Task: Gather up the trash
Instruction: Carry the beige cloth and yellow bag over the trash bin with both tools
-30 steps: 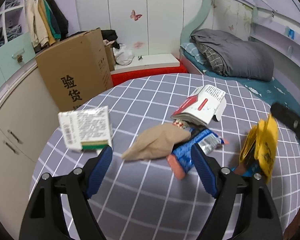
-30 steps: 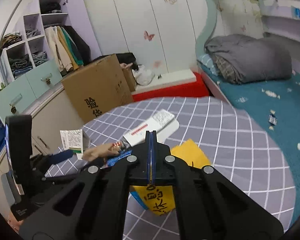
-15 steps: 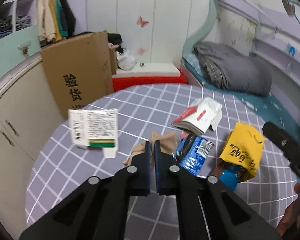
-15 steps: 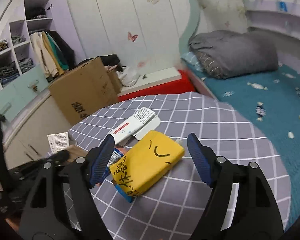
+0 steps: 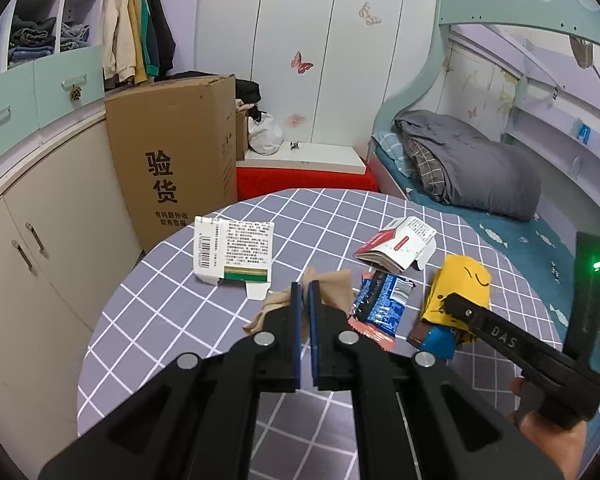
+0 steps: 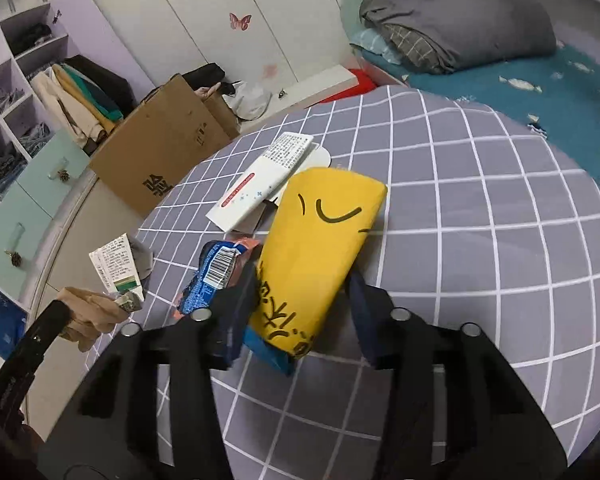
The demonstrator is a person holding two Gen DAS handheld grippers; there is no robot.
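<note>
My left gripper [image 5: 305,294] is shut on a beige stocking [image 5: 332,290] and holds it just above the table; the stocking [image 6: 88,314] also shows at the left of the right wrist view. A yellow packet [image 6: 320,236] lies on the checked cloth between the fingers of my right gripper [image 6: 300,296]. Its jaws are closing, and the pads stand close to the packet's sides without clamping it. Beside the packet lie a blue snack wrapper [image 5: 382,300], a red-and-white carton [image 5: 396,248] and a white medicine box [image 5: 234,252].
The round table [image 5: 172,320] has a grey checked cloth. A tall cardboard box [image 5: 172,160] stands behind it at the left, with cabinets [image 5: 40,240] beside it. A bed with a grey quilt [image 5: 472,160] is at the right. A hand [image 5: 548,432] holds the right gripper.
The left gripper closed on the beige stocking and lifted it. The right gripper let the yellow packet drop to the table, opened wide, then came down with its jaws narrowing around it.
</note>
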